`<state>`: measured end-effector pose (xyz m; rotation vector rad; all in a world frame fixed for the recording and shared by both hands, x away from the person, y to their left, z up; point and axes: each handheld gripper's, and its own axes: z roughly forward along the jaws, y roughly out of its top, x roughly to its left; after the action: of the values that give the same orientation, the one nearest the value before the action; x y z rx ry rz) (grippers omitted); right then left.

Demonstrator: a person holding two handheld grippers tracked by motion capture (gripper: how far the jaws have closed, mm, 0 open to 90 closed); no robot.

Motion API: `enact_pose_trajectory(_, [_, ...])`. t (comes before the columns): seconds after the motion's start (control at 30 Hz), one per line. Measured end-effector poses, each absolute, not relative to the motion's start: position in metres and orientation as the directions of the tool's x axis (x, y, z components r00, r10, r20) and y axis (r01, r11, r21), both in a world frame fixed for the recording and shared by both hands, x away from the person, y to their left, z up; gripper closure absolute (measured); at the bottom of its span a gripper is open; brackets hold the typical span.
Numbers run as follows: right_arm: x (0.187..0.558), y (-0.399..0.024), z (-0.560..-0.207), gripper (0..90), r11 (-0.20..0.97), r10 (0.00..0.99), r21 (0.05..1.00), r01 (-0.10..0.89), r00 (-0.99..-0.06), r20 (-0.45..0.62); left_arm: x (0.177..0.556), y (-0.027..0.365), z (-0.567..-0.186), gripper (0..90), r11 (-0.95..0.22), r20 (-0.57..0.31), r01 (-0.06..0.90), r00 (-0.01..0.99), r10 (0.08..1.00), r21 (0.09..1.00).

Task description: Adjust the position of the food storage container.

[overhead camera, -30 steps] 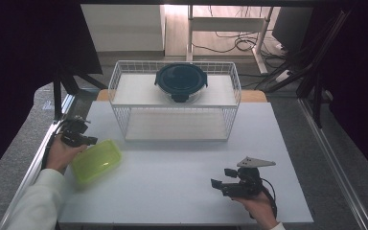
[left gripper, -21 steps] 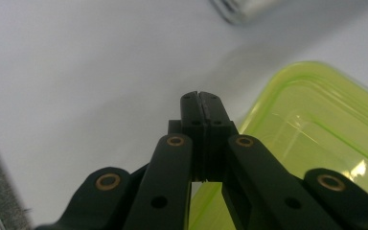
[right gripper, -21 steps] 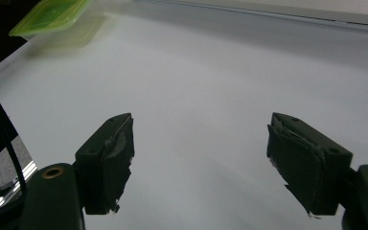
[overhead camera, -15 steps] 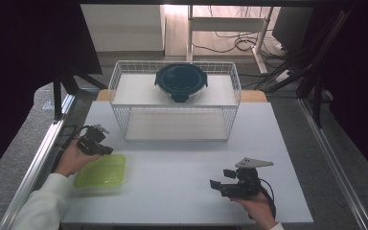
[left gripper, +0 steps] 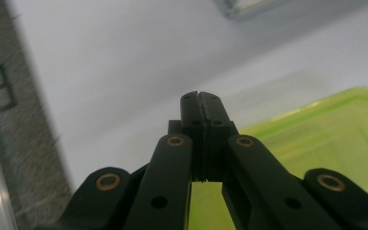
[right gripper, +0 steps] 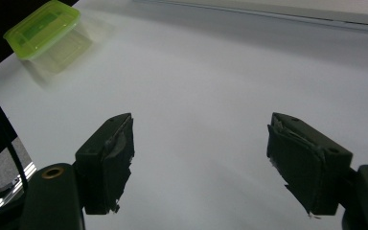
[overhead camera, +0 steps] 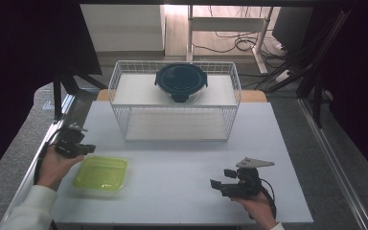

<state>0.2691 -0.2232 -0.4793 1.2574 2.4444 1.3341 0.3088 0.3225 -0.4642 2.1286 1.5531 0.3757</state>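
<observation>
A lime-green lidded container [overhead camera: 100, 173] lies flat on the white table [overhead camera: 182, 158] at the front left. Just to its upper left, my left gripper [overhead camera: 87, 148] is held a little off it, jaws shut with nothing between them. In the left gripper view the closed jaw tips [left gripper: 201, 98] meet over the table, with the green container [left gripper: 316, 139] below and to the right. At the front right, my right gripper [overhead camera: 219, 184] rests low over the table, open and empty. In the right gripper view my right gripper [right gripper: 199, 158] stands wide apart, and the green container [right gripper: 43, 28] sits far off at the upper left.
A white wire rack [overhead camera: 230, 120] stands at the back middle of the table, with a dark blue round lidded bowl [overhead camera: 180, 82] on its top shelf. A metal rail [overhead camera: 38, 158] runs along the table's left edge.
The green container, tilted up by the left hand a second ago, now lies flat on the table. The left gripper has drawn back to the left, off it. The right gripper has stayed put.
</observation>
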Motion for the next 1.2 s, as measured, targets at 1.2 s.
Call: enact_pose_trajectory(1.2, [0.270, -0.229, -0.475, 24.2, 0.247, 0.716, 0.742, 0.624, -0.633, 0.294, 0.264, 0.305, -0.507, 90.0, -0.162, -0.287, 0.888, 0.305, 0.908, 0.430])
